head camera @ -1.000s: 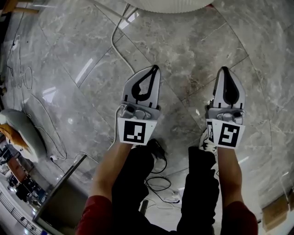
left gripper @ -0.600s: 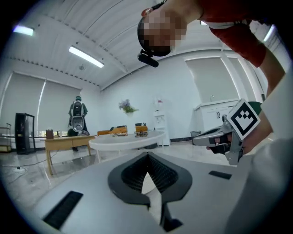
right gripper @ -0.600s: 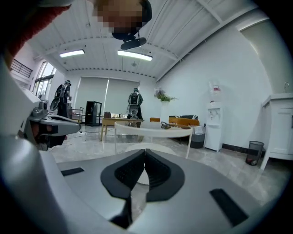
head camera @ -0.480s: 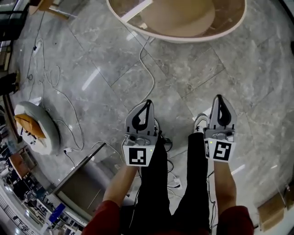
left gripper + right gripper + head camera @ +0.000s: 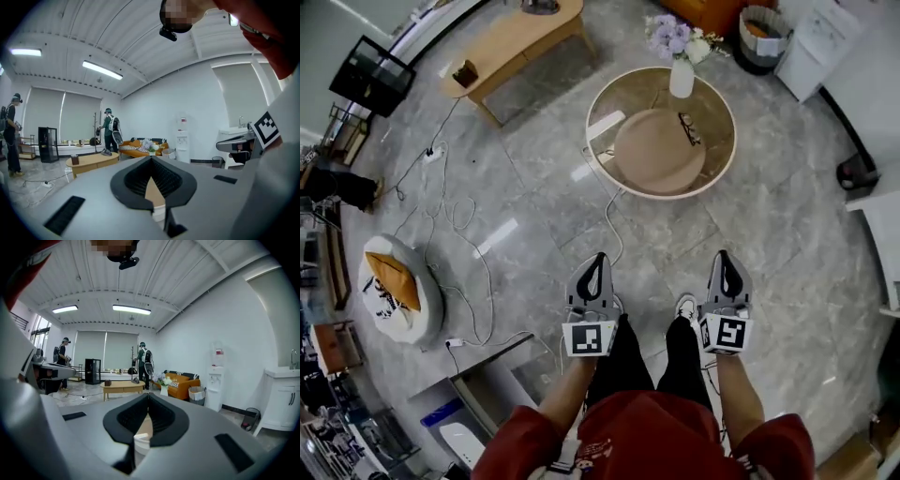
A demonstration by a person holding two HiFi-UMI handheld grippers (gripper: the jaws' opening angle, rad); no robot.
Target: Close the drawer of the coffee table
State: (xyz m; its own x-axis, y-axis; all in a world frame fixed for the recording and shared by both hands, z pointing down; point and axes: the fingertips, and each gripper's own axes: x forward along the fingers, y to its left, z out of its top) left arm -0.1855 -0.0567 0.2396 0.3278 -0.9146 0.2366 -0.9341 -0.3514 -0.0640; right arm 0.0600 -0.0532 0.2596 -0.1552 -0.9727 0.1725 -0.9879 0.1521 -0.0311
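Observation:
The round coffee table (image 5: 714, 173), with a glass rim and a tan middle, stands on the grey marble floor ahead of me. On it are a white vase of flowers (image 5: 681, 75) and a pair of glasses (image 5: 689, 128). No drawer can be made out from this height. My left gripper (image 5: 599, 259) and right gripper (image 5: 724, 255) are held side by side well short of the table, pointing toward it. Both are shut with nothing between the jaws. The left gripper view (image 5: 151, 159) and right gripper view (image 5: 148, 395) look level across the room.
A long wooden table (image 5: 511, 42) stands at the far left. A white round cushion (image 5: 398, 286) lies left, with cables (image 5: 459, 216) trailing across the floor. A metal cabinet (image 5: 492, 394) is near my left leg. A bin (image 5: 764, 33) and white cupboard (image 5: 825, 42) stand far right. Other people (image 5: 110, 129) stand in the background.
Both grippers rose from low over the floor to standing height. The view widened, and the whole coffee table and room came into sight. Both jaws stayed shut.

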